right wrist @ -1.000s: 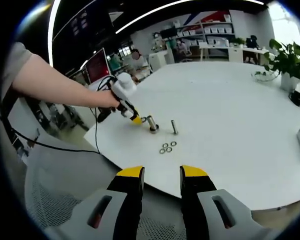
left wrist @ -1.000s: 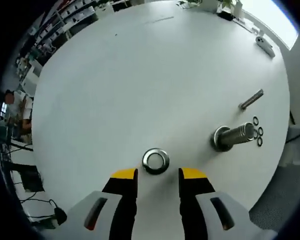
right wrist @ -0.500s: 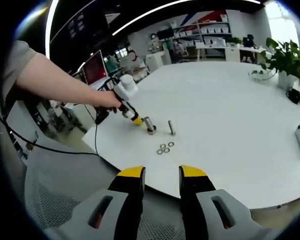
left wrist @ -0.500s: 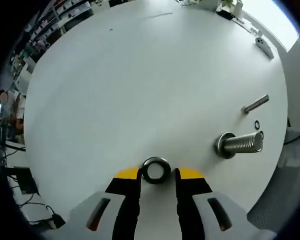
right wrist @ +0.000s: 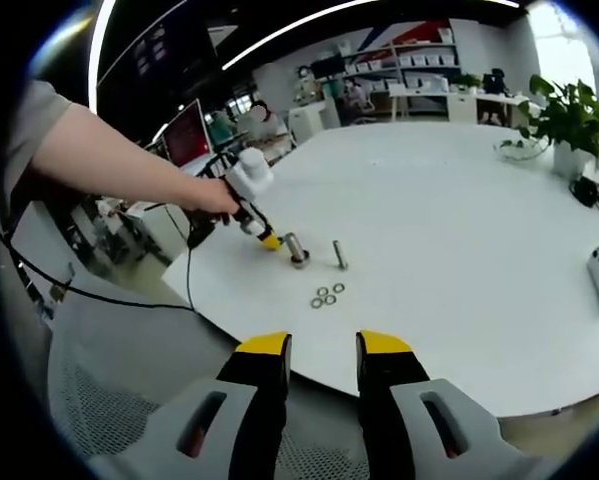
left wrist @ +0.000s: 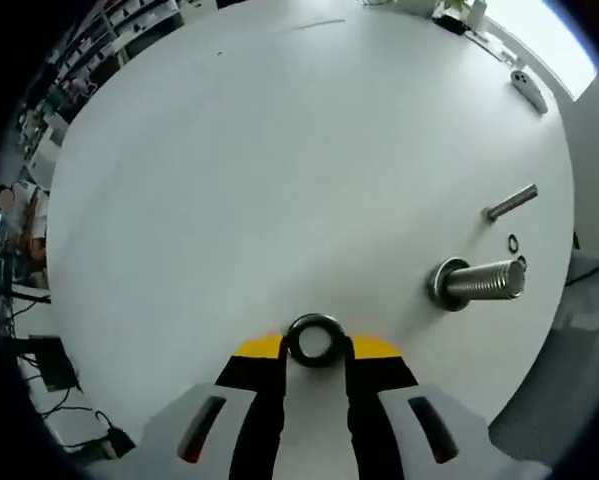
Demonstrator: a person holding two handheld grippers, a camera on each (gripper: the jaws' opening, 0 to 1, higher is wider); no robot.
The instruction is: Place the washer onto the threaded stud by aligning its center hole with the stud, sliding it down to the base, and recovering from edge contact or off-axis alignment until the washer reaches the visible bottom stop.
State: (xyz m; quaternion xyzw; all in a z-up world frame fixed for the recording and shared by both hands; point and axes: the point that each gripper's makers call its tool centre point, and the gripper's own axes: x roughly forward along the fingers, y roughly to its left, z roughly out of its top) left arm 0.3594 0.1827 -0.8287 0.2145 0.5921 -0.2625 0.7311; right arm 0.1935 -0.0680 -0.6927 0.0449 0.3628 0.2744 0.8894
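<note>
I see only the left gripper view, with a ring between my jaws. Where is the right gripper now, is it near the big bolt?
Observer: No. The right gripper hangs beyond the edge of the table, over a mesh chair, jaws open and empty, far from the big bolt.
Operator: My jaws close on the ring. I see a few small rings past the bolt. How do they lie?
Observer: The small rings lie flat in one cluster, apart from the big bolt and the thin bolt, on the right gripper's side of them.
Operator: And how is my gripper placed?
Observer: The left gripper is low at the table, close beside the big bolt.
</note>
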